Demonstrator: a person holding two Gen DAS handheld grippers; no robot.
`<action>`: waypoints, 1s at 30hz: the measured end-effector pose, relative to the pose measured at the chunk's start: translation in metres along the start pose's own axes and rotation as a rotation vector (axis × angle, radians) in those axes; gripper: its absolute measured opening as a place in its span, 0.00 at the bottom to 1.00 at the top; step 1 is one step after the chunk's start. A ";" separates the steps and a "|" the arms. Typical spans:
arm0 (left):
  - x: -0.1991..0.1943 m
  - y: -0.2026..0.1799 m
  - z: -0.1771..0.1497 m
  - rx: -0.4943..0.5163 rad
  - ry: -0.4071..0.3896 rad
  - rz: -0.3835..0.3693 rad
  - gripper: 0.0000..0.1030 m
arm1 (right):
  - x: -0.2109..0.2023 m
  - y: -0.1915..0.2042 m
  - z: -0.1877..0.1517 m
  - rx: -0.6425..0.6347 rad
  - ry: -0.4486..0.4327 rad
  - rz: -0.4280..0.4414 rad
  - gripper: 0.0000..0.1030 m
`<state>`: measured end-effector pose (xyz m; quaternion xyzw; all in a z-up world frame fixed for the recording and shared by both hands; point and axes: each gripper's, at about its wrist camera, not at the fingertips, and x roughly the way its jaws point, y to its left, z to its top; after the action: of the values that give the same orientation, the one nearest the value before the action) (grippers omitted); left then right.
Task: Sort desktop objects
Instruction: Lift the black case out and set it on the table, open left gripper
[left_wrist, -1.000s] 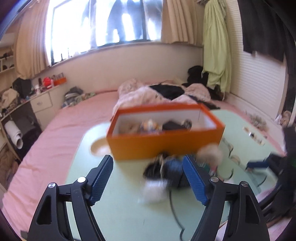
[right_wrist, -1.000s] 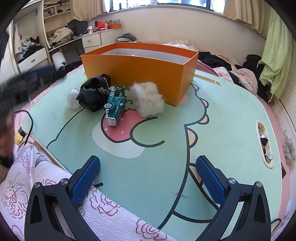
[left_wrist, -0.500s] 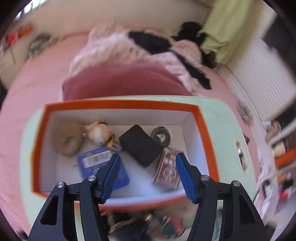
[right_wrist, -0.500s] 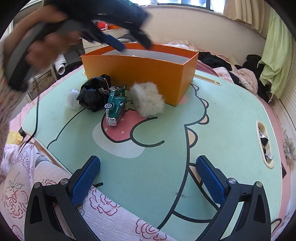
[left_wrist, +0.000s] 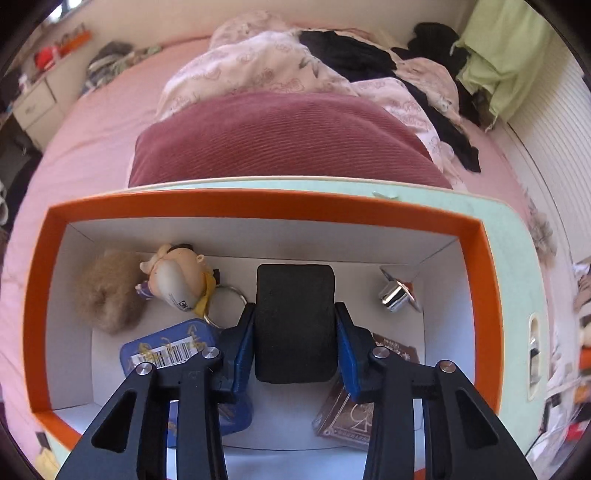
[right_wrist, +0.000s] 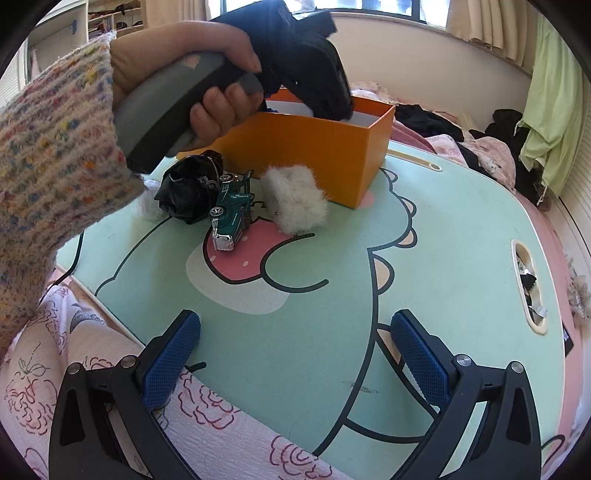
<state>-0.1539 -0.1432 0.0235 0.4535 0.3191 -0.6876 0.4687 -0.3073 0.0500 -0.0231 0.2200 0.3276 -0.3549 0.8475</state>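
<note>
Since a second ago the left gripper (left_wrist: 295, 325) has been brought over the orange box (left_wrist: 258, 205), its jaws closing on the black pouch (left_wrist: 295, 317) inside. Unmoved, the right gripper (right_wrist: 295, 350) is held open, empty, above the mat (right_wrist: 332, 258).

L gripper (left_wrist: 295, 343) closing on black pouch (left_wrist: 295, 321) in orange box (left_wrist: 258, 205)

Left wrist view: looks steeply down, close above the open orange box (left_wrist: 262, 205), between its own fingers; bed beyond the far rim. Right wrist view: lower and farther back, angled down across the green table (right_wrist: 461, 229) toward the window wall, with the box's outside at mid-distance. Both views take in the box, table edge and bed.
</note>
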 end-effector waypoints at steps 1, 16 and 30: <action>-0.002 0.003 0.000 -0.001 -0.002 -0.022 0.37 | 0.000 0.000 0.000 0.001 0.000 0.001 1.00; -0.170 0.067 -0.093 0.059 -0.437 -0.313 0.37 | -0.002 0.002 0.000 0.008 -0.002 -0.001 1.00; -0.088 0.104 -0.172 0.009 -0.361 -0.149 0.39 | 0.000 0.000 0.001 0.007 -0.001 -0.005 1.00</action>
<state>0.0125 0.0000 0.0373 0.3002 0.2595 -0.7918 0.4643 -0.3072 0.0494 -0.0229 0.2220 0.3266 -0.3581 0.8461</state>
